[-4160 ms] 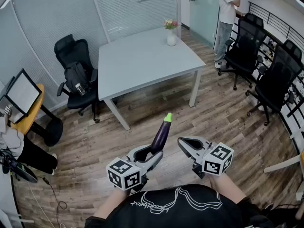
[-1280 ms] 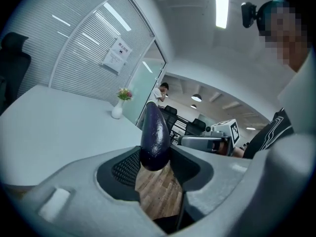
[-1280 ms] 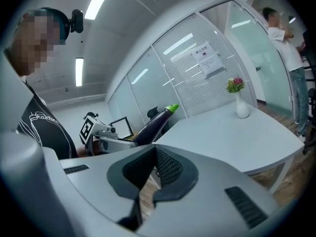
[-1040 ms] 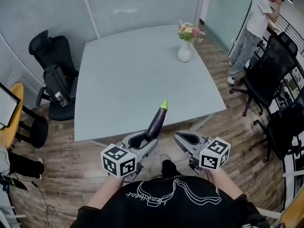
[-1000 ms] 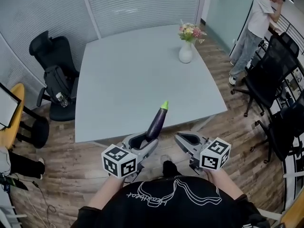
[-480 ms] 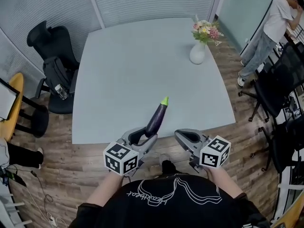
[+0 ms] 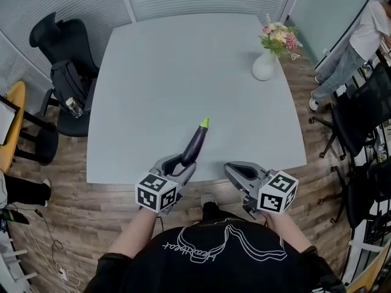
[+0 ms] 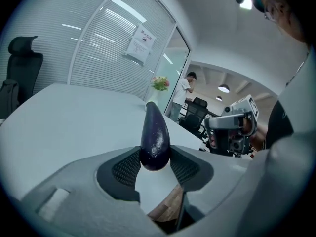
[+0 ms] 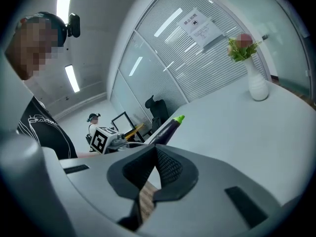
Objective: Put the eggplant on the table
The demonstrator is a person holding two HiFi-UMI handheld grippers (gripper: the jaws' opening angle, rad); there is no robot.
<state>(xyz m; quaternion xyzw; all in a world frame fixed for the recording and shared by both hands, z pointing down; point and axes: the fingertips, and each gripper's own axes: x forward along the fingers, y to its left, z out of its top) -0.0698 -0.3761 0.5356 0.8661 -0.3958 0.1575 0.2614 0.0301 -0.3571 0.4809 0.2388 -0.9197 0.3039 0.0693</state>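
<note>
Nearest me, my right gripper [image 7: 232,170] hung with its jaws together and nothing between them, over the wooden floor [image 7: 122,194] just short of the table's near edge. Beside it, my left gripper [image 7: 183,162] was clamped on the blunt end of the eggplant [image 7: 194,144], the ribbed pads pressing it from both sides. The eggplant slanted up and away from me, and its green stem tip reached out over the table [image 7: 159,72]. It looked to be in the air, clear of the tabletop. I judged I was at the carry-in step: the eggplant had reached the table but was not yet set down. The next move called for lowering the left gripper until the eggplant lay along the bare surface, then spreading the jaws slowly so that it would not roll. Farther off, a vase of flowers [image 7: 264,66] stood near the far right corner, well apart from that spot.
</note>
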